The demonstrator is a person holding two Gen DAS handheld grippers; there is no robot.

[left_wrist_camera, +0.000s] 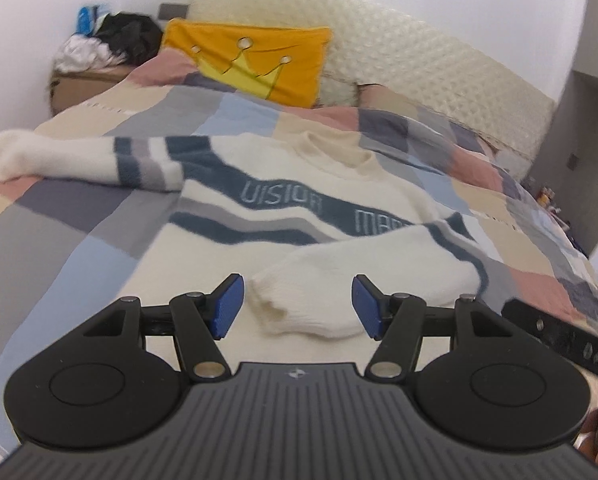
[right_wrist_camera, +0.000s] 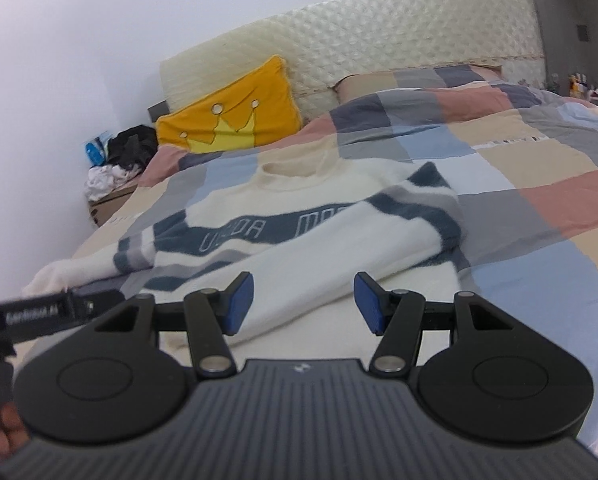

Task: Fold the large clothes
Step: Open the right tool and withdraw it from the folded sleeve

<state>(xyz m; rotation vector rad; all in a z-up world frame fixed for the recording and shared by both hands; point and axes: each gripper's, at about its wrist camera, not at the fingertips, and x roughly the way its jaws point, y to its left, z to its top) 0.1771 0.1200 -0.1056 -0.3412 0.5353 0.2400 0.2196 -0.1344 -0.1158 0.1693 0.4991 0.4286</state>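
Nearest to me, my left claw (left_wrist_camera: 297, 306) stands wide with nothing gripped; the cuff of one sleeve (left_wrist_camera: 299, 304) lies on the sweater below, showing between the blue pads (left_wrist_camera: 229, 306) without touching them. My right claw (right_wrist_camera: 303, 304) is equally wide and empty, hanging over that same sleeve, which is folded in across the sweater's body. The sweater (left_wrist_camera: 267, 200) itself, cream with dark blue and grey stripes and a lettered band across the chest, lies flat and face up on the bed, neck toward the headboard. Its other sleeve (left_wrist_camera: 59, 156) is still spread straight out to the side over the patchwork quilt (left_wrist_camera: 79, 220). Beyond the collar, an orange pillow (left_wrist_camera: 251, 60) with a yellow crown leans against the padded cream headboard (left_wrist_camera: 419, 48). Farthest off, in the corner beside the bed, a heap of dark and white clothes (left_wrist_camera: 111, 40) sits on a low stand.
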